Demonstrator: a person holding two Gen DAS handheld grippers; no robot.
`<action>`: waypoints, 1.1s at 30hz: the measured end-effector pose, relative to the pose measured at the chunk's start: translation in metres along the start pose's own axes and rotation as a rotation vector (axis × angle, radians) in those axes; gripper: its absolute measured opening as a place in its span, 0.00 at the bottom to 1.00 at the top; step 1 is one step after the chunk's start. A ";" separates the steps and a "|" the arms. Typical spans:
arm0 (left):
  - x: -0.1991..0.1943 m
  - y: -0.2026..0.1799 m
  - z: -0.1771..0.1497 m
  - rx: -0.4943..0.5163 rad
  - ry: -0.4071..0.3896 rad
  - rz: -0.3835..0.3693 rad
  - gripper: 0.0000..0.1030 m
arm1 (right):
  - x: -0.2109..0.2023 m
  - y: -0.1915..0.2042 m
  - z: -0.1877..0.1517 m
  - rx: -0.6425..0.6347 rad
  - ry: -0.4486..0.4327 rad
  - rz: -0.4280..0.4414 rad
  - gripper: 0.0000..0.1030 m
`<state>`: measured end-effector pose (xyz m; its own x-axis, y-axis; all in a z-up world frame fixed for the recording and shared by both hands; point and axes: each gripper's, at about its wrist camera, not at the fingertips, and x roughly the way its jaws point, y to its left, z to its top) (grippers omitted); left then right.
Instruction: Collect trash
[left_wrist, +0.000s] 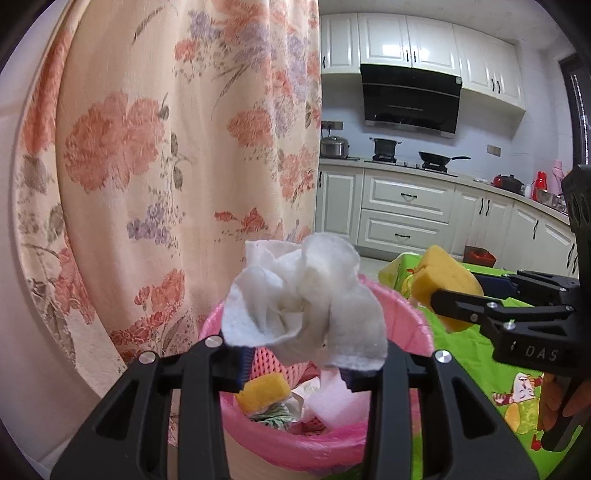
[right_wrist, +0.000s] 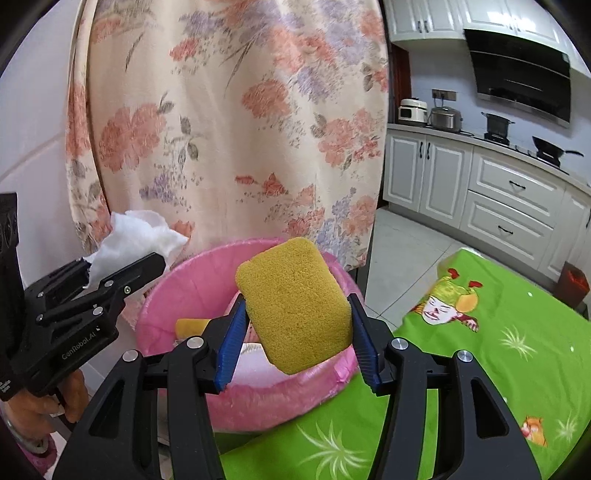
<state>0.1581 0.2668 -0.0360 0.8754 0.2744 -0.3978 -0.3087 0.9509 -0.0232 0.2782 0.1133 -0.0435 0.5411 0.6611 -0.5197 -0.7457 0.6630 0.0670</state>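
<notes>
Above pink-lined bin (right_wrist: 207, 273): porous sponge (right_wrist: 295, 306), crumpled tissue (left_wrist: 303, 299).

Bright, even indoor light; fisheye edges bend, corners dark

The left gripper (right_wrist: 125, 275) body reads "CenRobot.AI"; the right gripper (left_wrist: 439, 299) body reads "DAS".

A floral curtain (right_wrist: 229, 122) in peach, coral and lilac hangs across the near left and middle. To the far right stands a kitchen: white cabinets (left_wrist: 406, 206) with dark handles, a black range hood (left_wrist: 410, 98) on a pale tiled wall, pots and a wok (left_wrist: 437, 158) on the hob. The floor is light tile (right_wrist: 402, 251). A green cartoon-printed cloth (right_wrist: 498, 350) covers the worktop at near right.
</notes>
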 end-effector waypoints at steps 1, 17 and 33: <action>0.004 0.002 -0.001 -0.007 0.007 0.003 0.36 | 0.005 0.002 0.000 -0.010 0.008 -0.004 0.50; 0.038 0.024 -0.009 -0.048 0.060 0.002 0.40 | 0.035 0.001 0.010 0.027 0.019 0.034 0.54; 0.001 0.028 -0.004 -0.053 -0.023 0.060 0.95 | -0.004 -0.023 0.013 0.080 -0.058 0.039 0.74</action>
<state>0.1491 0.2936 -0.0407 0.8629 0.3344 -0.3789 -0.3796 0.9239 -0.0491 0.2982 0.1003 -0.0315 0.5352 0.7048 -0.4657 -0.7344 0.6606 0.1558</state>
